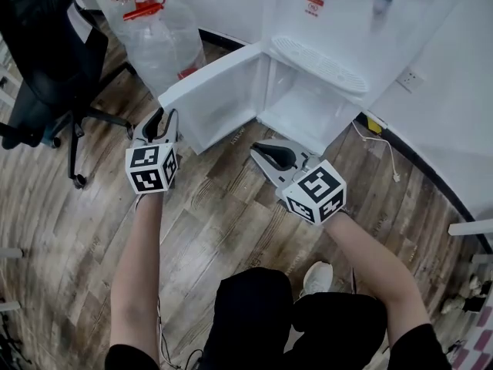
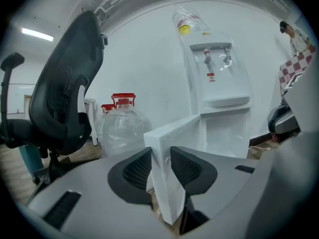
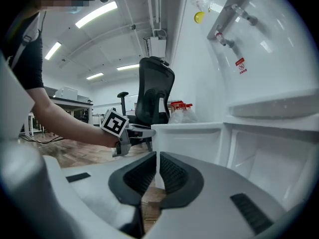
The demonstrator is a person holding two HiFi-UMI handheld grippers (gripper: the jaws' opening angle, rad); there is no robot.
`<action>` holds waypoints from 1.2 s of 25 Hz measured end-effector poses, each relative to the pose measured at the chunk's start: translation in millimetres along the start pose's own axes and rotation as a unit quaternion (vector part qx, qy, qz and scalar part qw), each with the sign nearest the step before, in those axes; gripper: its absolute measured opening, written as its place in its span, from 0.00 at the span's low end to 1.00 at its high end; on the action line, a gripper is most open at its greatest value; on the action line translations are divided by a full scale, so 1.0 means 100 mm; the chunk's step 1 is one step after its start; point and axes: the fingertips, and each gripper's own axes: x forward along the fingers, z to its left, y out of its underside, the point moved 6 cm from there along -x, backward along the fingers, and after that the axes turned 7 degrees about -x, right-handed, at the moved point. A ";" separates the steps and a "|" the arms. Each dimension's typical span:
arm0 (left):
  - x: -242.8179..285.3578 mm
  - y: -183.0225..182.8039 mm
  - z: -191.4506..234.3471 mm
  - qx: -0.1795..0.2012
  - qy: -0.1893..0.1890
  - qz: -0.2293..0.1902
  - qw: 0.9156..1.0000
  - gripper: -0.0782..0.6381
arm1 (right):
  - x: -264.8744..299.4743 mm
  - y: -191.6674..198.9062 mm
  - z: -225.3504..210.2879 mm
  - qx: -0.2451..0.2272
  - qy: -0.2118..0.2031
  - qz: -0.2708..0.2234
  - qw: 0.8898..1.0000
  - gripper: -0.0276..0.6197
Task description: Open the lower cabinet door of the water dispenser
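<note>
Your legs [image 1: 262, 314], in black, fill the bottom of the head view, with one white shoe [image 1: 316, 277] on the wood floor [image 1: 216, 214]. Your left forearm [image 1: 139, 268] runs straight up the frame, and the left gripper [image 1: 163, 118] points at the free edge of the lower cabinet door [image 1: 219, 91]. Your right forearm [image 1: 377, 268] comes in on a slant. The right gripper [image 1: 262, 151] lies low and near level in front of the open compartment [image 1: 308, 102], apart from the door. The door stands swung well out to the left of the water dispenser [image 1: 331, 14], and the cabinet interior is exposed. Left gripper view: the jaws stand partly apart, astride the door's edge. The left pad is against it and a thin sliver shows at the right pad, so no clamp is confirmed. Right gripper view: the jaws are closed together with nothing between them. That view alone shows your left gripper from the side, its tip at the door's free edge. Only the left gripper view shows the two taps [image 2: 217, 56] head-on. Only the head view shows the wall socket [image 1: 410, 78] and the cable [image 1: 389, 156]. The water bottle [image 1: 162, 41] with red handles and the office chair [image 1: 46, 52] stand left of the door.
</note>
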 end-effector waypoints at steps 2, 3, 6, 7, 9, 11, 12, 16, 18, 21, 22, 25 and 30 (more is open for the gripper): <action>0.06 0.00 0.05 -0.011 -0.006 0.001 1.000 0.29 | 0.02 0.02 -0.01 0.014 0.009 0.002 1.000 0.10; 0.09 0.01 0.06 -0.015 -0.009 0.001 1.000 0.29 | 0.05 0.02 -0.01 0.023 0.011 0.002 1.000 0.10; 0.16 0.03 0.09 -0.020 -0.016 0.006 1.000 0.29 | 0.13 0.01 0.00 0.045 0.013 0.000 0.999 0.10; 0.17 0.04 0.10 -0.022 -0.017 0.009 1.000 0.29 | 0.16 0.00 0.00 0.047 0.013 -0.001 0.999 0.10; 0.18 0.06 0.10 -0.023 -0.017 0.016 0.999 0.29 | 0.19 -0.02 0.00 0.050 0.012 -0.003 0.999 0.09; 0.17 0.10 0.09 -0.022 -0.016 0.023 0.999 0.29 | 0.21 -0.04 0.02 0.052 0.009 -0.003 0.999 0.09; 0.16 0.12 0.07 -0.022 -0.015 0.025 0.999 0.29 | 0.22 -0.05 0.04 0.050 0.007 -0.002 0.999 0.09; 0.08 0.20 -0.01 -0.027 -0.012 0.027 0.999 0.29 | 0.21 -0.06 0.07 0.042 -0.001 0.001 0.999 0.08; 0.03 0.25 -0.06 -0.036 -0.013 0.029 0.999 0.29 | 0.19 -0.07 0.07 0.044 -0.002 -0.001 0.999 0.08; -0.06 0.32 -0.16 -0.039 -0.009 0.031 0.999 0.29 | 0.16 -0.09 0.04 0.046 -0.002 -0.005 0.999 0.08; -0.09 0.34 -0.20 -0.040 -0.005 0.032 0.999 0.29 | 0.15 -0.10 0.03 0.046 -0.002 -0.006 0.999 0.08; -0.19 0.41 -0.38 -0.047 0.012 0.038 0.998 0.29 | 0.07 -0.14 0.01 0.043 -0.001 -0.010 0.999 0.08; -0.24 0.41 -0.78 -0.049 0.054 0.041 0.996 0.28 | -0.18 -0.11 -0.03 0.037 0.011 -0.010 0.999 0.08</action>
